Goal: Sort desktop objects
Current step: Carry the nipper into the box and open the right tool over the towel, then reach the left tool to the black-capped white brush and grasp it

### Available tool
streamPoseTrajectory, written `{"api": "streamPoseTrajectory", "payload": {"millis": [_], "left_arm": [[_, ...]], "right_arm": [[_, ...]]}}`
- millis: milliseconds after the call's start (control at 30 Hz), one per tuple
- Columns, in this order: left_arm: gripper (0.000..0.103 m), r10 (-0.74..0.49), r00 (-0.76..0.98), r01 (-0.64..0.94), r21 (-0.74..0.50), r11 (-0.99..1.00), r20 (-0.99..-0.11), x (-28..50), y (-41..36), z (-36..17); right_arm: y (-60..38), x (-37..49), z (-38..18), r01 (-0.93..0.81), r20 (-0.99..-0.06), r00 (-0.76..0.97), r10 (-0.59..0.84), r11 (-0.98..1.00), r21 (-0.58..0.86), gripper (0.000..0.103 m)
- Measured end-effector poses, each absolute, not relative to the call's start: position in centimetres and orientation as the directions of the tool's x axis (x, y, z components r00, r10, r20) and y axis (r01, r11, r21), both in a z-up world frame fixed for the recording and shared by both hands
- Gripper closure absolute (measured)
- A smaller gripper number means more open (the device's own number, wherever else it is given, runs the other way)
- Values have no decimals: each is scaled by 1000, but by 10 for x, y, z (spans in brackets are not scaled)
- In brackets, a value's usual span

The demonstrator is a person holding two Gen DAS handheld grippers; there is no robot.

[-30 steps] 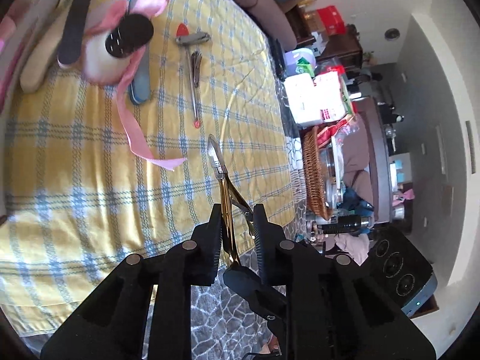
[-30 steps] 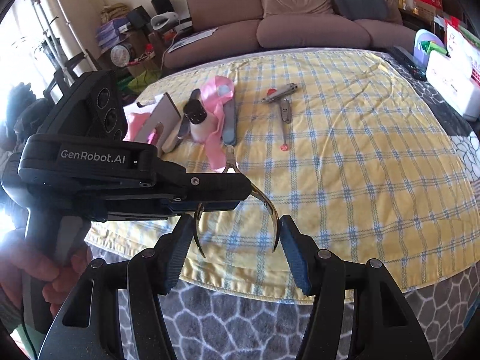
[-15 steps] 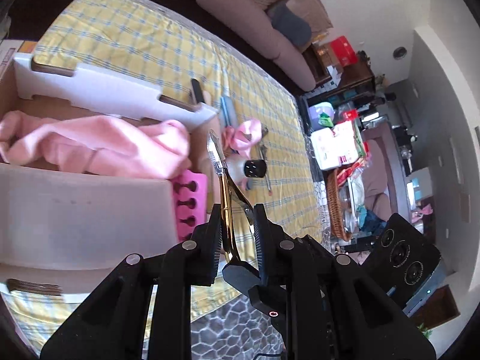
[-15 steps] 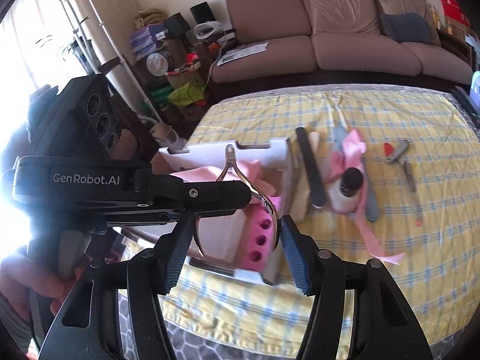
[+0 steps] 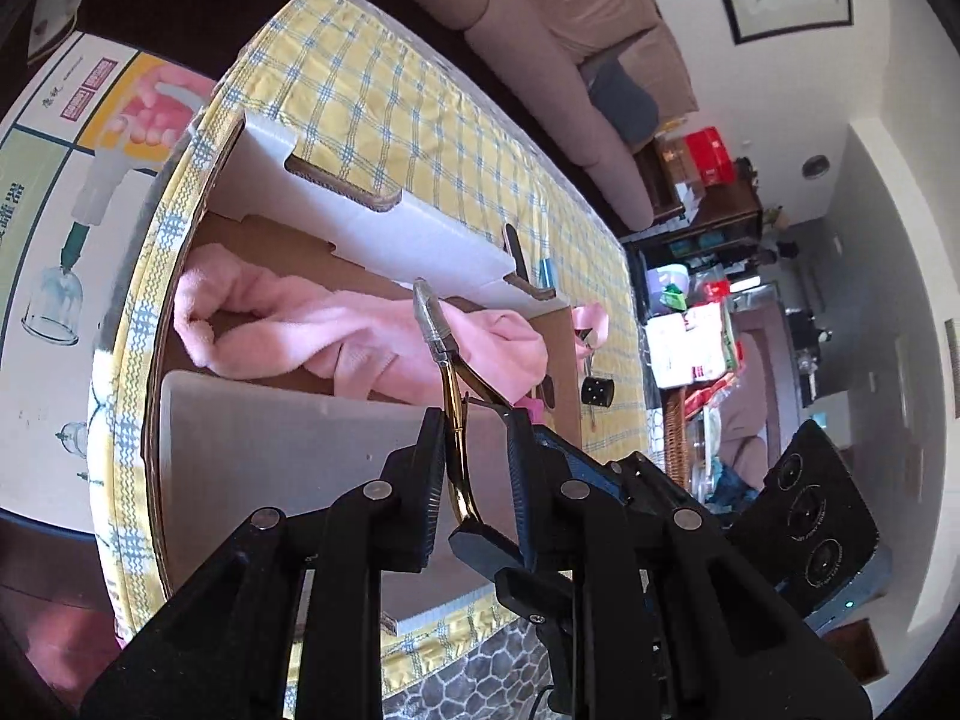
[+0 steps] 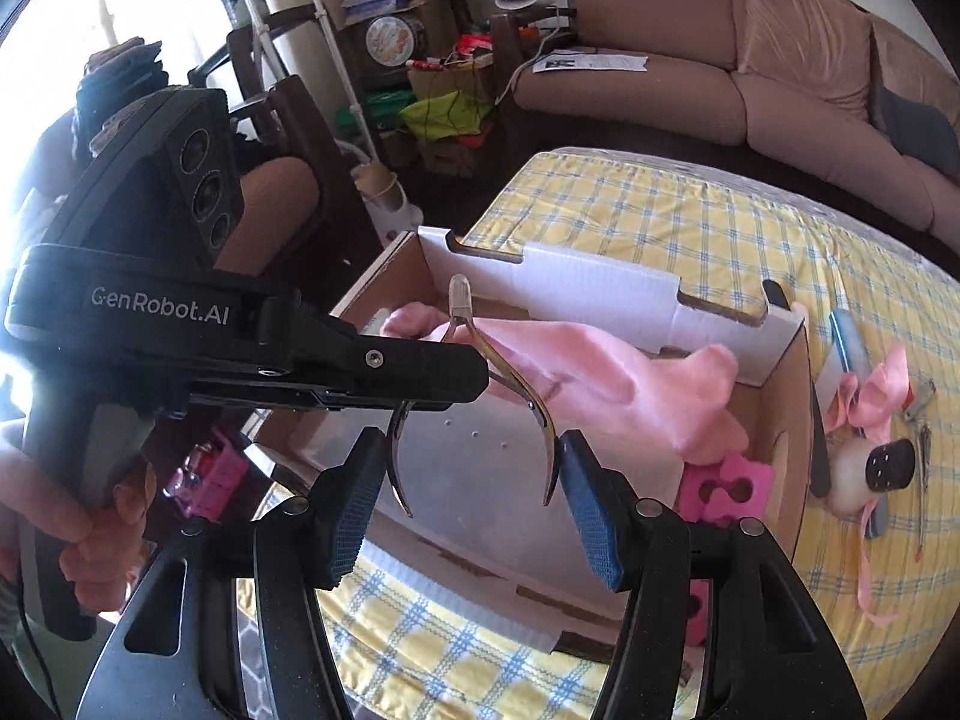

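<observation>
A gold cuticle nipper [image 5: 447, 372] with a clear cap on its tip is held over an open cardboard box [image 5: 336, 228]. My left gripper [image 5: 474, 462] is shut on one of its handles. My right gripper [image 6: 471, 480] is shut on the nipper [image 6: 480, 354] across both spread handles. The left gripper's finger [image 6: 336, 372] crosses in front in the right wrist view. A pink towel [image 6: 606, 384] lies inside the box [image 6: 600, 282]. A pink toe separator [image 6: 726, 486] sits at the box's near right corner.
On the yellow checked cloth [image 6: 690, 222] right of the box lie a nail file [image 6: 846, 336], a pink ribbon [image 6: 870, 390], a small black-capped bottle [image 6: 888, 462] and thin metal tools [image 6: 921, 456]. A brown sofa [image 6: 750, 78] stands behind. Cluttered shelves are at the left.
Both grippers have carried the nipper left, from over the bare cloth to above the open box. The grip on the nipper is unchanged.
</observation>
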State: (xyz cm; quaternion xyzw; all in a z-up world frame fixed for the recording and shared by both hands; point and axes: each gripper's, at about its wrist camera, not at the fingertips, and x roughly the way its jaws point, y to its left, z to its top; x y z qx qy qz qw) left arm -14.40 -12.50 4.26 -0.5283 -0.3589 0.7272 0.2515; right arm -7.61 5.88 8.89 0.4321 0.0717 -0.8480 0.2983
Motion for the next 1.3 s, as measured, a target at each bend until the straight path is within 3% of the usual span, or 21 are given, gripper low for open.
{"api": "streamPoseTrajectory", "payload": {"millis": [167, 267, 433, 733, 833, 900, 1000, 1133, 1200, 1267, 1300], "left_arm": [[85, 746, -340, 25, -798, -602, -573, -164, -129, 39], [84, 735, -349, 51, -795, -604, -581, -173, -135, 30], [86, 730, -365, 83, -801, -593, -578, -178, -144, 16], [71, 723, -416, 62, -811, -582, -551, -175, -160, 34], [70, 719, -420, 65, -808, -585, -554, -174, -161, 35], [67, 719, -417, 72, -809, -584, -556, -174, -159, 33], [66, 716, -414, 64, -802, -593, -562, -169, -154, 36], [48, 696, -415, 30, -774, -632, -585, -162, -139, 48], [34, 680, -411, 0, -746, -666, -607, -159, -126, 56], [12, 663, -412, -39, -715, -698, -625, -154, -110, 65], [7, 656, -408, -58, -699, -713, -635, -151, -101, 69]], "right_arm": [[35, -100, 98, 715, -812, -459, -361, -692, -96, 42], [24, -118, 92, 790, -834, -432, -343, -591, -166, 42], [6, -139, 69, 856, -868, -383, -317, -475, -204, 42], [11, -151, 38, 861, -883, -355, -306, -476, -181, 42], [14, -150, 41, 848, -882, -374, -287, -491, -200, 35], [19, -148, 49, 839, -872, -390, -296, -504, -204, 23], [33, -144, 66, 815, -849, -414, -327, -549, -186, 22], [65, -139, 88, 751, -825, -441, -355, -649, -123, 22], [88, -136, 98, 695, -812, -464, -353, -714, -87, 20], [116, -133, 109, 635, -802, -477, -360, -772, -31, 18], [130, -130, 114, 608, -795, -487, -361, -794, -12, 17]]}}
